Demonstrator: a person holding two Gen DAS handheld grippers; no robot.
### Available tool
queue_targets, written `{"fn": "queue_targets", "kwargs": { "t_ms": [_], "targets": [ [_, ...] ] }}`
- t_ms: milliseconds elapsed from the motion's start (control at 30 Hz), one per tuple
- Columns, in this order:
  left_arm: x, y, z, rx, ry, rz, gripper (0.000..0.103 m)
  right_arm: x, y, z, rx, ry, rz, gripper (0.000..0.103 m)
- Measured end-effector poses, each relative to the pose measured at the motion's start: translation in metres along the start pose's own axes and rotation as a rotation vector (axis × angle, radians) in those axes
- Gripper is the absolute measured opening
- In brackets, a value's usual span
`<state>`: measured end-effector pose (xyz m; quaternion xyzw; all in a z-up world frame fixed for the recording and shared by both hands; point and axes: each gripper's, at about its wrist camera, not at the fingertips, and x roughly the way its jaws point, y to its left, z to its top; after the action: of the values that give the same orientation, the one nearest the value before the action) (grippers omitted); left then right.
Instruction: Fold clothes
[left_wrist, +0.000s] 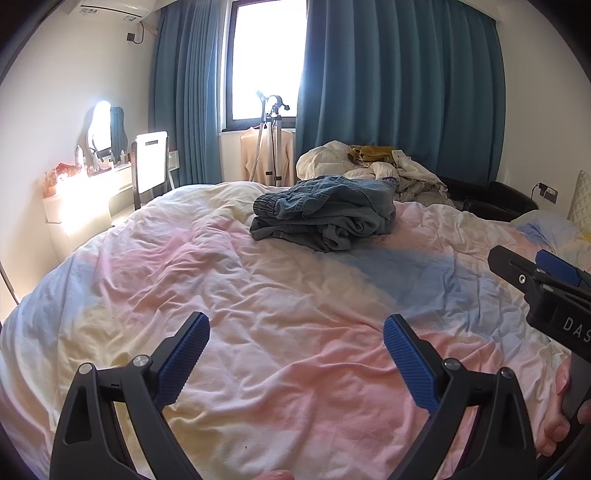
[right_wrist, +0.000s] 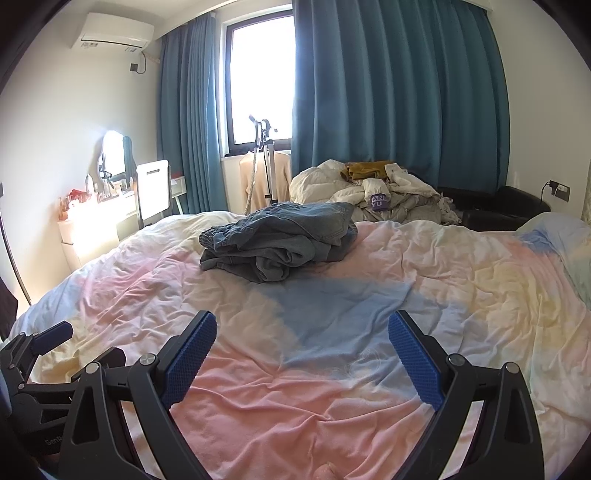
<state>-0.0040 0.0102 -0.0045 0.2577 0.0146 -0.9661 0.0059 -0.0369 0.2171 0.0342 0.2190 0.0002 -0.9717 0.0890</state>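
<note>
Left gripper (left_wrist: 295, 354) and right gripper (right_wrist: 302, 350), black with blue ribbed pads, both spread wide and empty, hover side by side over the near edge of the rumpled pastel pink, blue and yellow duvet (left_wrist: 258, 295). Crumpled grey-blue denim garment (left_wrist: 325, 216) lies mid-bed toward the far edge, untouched. Judgement: reach both in together, pinch two separated waistband points, then drag it onto flat duvet before folding.

Readable lettering

"DAS" stands on the right gripper's body (left_wrist: 576, 326); "ANN YU", partly hidden, on a purple patch (right_wrist: 379, 201) among clothes behind the jeans (right_wrist: 280, 240); "GenR" on the left gripper's body (right_wrist: 51, 441).
</note>
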Motion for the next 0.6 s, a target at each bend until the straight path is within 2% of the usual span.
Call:
{"fn": "queue_targets", "kwargs": {
  "t_ms": [600],
  "targets": [
    [-0.0022, 0.0060, 0.0018, 0.006, 0.004, -0.028, 0.097, 0.0011, 0.0040, -0.0089, -0.004, 0.010, 0.005, 0.096]
  ]
}}
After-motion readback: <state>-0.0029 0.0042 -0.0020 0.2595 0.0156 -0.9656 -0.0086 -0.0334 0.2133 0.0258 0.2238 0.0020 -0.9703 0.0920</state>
